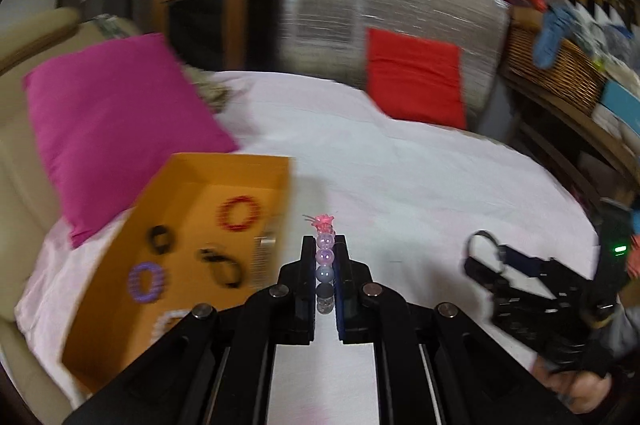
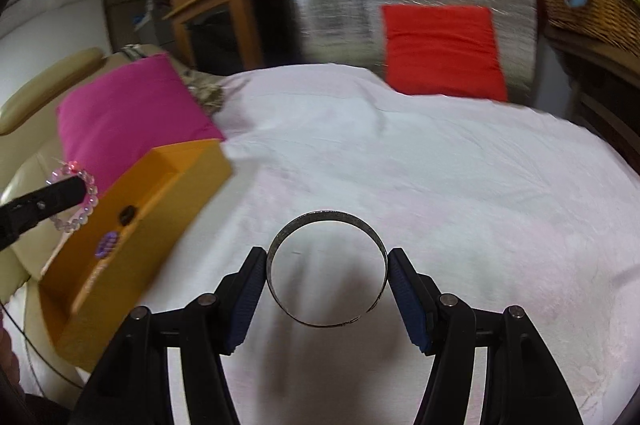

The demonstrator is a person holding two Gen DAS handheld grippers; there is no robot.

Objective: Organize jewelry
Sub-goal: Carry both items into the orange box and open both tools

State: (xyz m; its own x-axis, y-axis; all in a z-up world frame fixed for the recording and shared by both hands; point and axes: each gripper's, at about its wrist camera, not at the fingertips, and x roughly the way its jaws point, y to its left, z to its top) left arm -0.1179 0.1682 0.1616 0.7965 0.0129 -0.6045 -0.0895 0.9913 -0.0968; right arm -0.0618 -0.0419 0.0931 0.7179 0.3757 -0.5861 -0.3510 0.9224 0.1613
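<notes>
My left gripper (image 1: 325,249) is shut on a bracelet of clear pink beads (image 1: 325,257) with a pink flower charm, held above the white bedsheet just right of an orange box (image 1: 120,309). The box holds a red bracelet (image 1: 239,212), a purple one (image 1: 146,283) and dark pieces. In the right wrist view my right gripper (image 2: 326,265) is shut on a wide metal bangle (image 2: 326,217), its pads pressing the ring's two sides. The left gripper (image 2: 78,191) with the bead bracelet (image 2: 78,219) shows there over the box (image 2: 132,245). The right gripper (image 1: 486,257) shows at the right of the left wrist view.
A magenta pillow (image 1: 116,129) lies behind the box and a red cushion (image 1: 416,81) leans on a silver-wrapped block at the far edge. A wicker basket (image 1: 560,65) with clothes stands at the right. White bedsheet (image 2: 400,165) spreads between them.
</notes>
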